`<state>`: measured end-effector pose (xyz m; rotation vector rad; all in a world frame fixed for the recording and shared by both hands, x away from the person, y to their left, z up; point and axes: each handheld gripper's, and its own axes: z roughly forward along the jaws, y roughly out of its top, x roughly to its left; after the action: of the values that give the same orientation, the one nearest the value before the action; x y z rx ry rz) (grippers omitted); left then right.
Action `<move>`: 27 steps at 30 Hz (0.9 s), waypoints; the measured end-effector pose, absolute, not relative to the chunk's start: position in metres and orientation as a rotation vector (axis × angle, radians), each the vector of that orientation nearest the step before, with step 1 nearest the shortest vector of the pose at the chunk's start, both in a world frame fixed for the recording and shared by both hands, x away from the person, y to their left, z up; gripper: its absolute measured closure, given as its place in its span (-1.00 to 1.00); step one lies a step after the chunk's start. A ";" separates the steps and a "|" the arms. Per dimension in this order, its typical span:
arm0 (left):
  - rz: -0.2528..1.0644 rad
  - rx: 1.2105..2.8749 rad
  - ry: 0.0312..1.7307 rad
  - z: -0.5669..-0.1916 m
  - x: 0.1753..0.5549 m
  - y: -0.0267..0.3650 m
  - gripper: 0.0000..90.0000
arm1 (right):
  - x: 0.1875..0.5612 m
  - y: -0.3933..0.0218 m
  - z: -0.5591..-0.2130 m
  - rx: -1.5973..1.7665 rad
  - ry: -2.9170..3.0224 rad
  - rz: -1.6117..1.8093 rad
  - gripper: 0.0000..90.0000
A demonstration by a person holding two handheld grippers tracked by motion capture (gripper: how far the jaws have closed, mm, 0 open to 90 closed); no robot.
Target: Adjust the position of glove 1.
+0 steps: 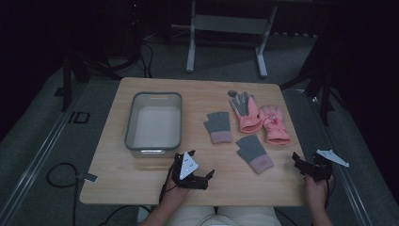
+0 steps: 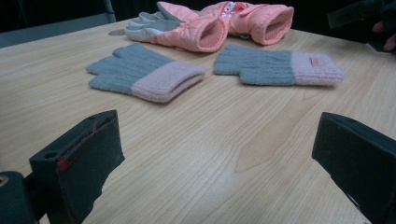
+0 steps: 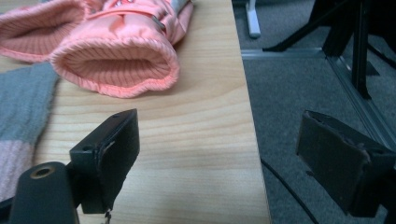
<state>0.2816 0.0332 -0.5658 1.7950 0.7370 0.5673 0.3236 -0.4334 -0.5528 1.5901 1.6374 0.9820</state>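
Both your grippers' jaws stand spread and empty: the left gripper (image 1: pixel 203 178) by the grey bin (image 1: pixel 153 141), the right gripper (image 1: pixel 305 165) at the table's (image 1: pixel 141 181) edge. Nearest lies the grey knit glove (image 1: pixel 254 153); a shallow pinch may snag only its cuff and drop it.

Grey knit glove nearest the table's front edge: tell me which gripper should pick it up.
Left, probably. The left gripper is open over the table and points at that glove; the right gripper hangs at the table's edge, beside it.
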 end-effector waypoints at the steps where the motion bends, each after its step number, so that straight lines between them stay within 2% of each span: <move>1: 0.568 1.796 0.738 -0.566 0.282 0.033 -0.98 | 0.324 -0.434 -0.552 1.593 1.639 0.984 -0.71; 5: 0.567 1.796 0.737 -0.566 0.282 0.033 -0.98 | 0.326 -0.436 -0.547 1.589 1.640 0.984 -0.71; 13: 0.578 1.790 0.736 -0.566 0.281 0.033 -0.98 | 0.326 -0.434 -0.516 1.553 1.605 1.036 -0.71; 27: 0.596 1.787 0.738 -0.566 0.280 0.033 -0.98 | 0.343 -0.402 -0.468 1.401 1.630 1.115 -0.69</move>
<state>0.2798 0.0334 -0.5660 1.7871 0.7377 0.5957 0.3432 -0.4020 -0.4682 1.4009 1.6301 1.1153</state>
